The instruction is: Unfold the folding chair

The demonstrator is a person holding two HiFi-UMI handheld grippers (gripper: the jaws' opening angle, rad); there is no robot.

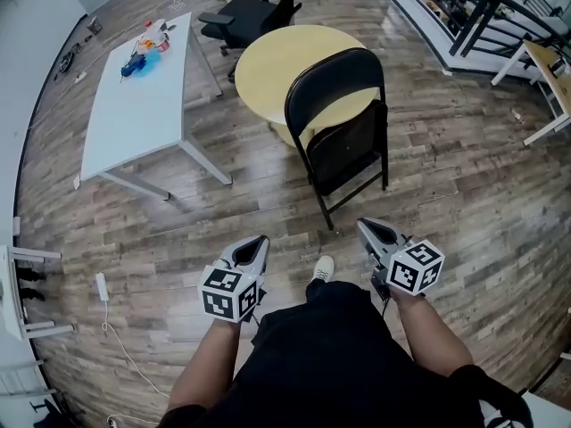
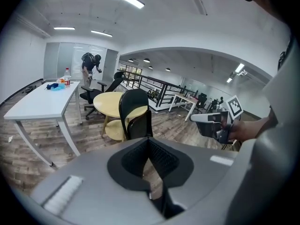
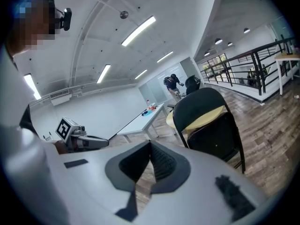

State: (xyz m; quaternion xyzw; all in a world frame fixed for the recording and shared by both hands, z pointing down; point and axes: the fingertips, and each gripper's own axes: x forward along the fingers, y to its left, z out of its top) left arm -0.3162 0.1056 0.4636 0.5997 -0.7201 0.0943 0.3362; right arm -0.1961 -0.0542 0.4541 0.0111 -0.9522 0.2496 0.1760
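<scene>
One folding chair [image 1: 335, 83], two hand-held grippers [image 1: 255, 242] [image 1: 366, 226], jaws together

The folding chair [image 1: 343, 119] is covering the near side of the round table [image 1: 268, 65] in the head view, and its seat panel is hiding the frame behind it. Clutter [image 1: 147, 47] at the far end of the white tabletop [image 1: 134, 123] is showing only as blue and red shapes, too small to name. The top edge is cutting off the office chair [image 1: 254, 12], and the right edge is clipping a desk [image 1: 546, 69]. In the left gripper view, the left tool [image 2: 149, 142] is blocking the chair's legs, and 1 distant person [image 2: 88, 64] is too small to make out.
</scene>
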